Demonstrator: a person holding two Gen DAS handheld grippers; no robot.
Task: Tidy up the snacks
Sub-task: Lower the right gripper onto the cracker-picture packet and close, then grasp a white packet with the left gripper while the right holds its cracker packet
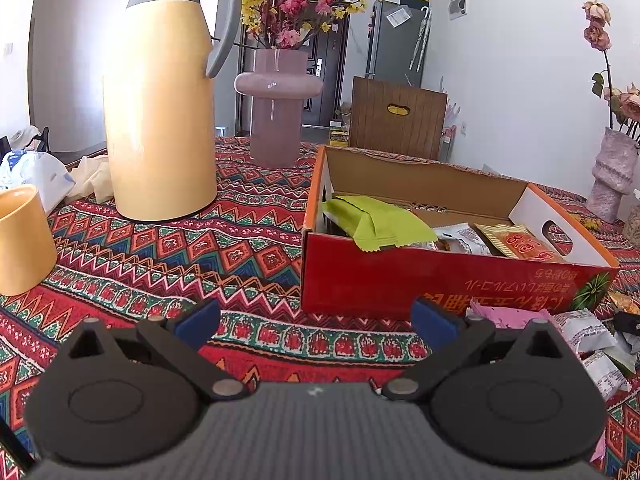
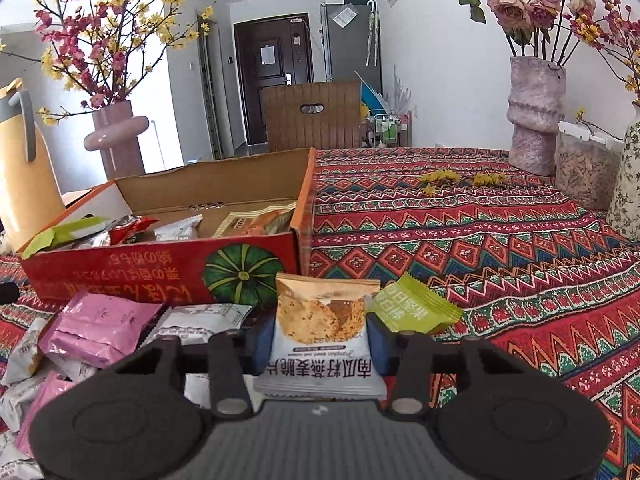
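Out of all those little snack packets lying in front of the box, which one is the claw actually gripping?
The orange-and-white cracker packet, squeezed between the right claw's blue pads. The green packet and pink packets beside it lie loose on the cloth.

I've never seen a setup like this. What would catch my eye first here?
Probably the loud red zigzag tablecloth, then the red cardboard box at mid-table with snack packets inside. Closest in the right view, the right gripper pinches an orange-and-white cracker packet in front of the box, beside a heap of pink packets. A tall yellow jug stands left of the box.
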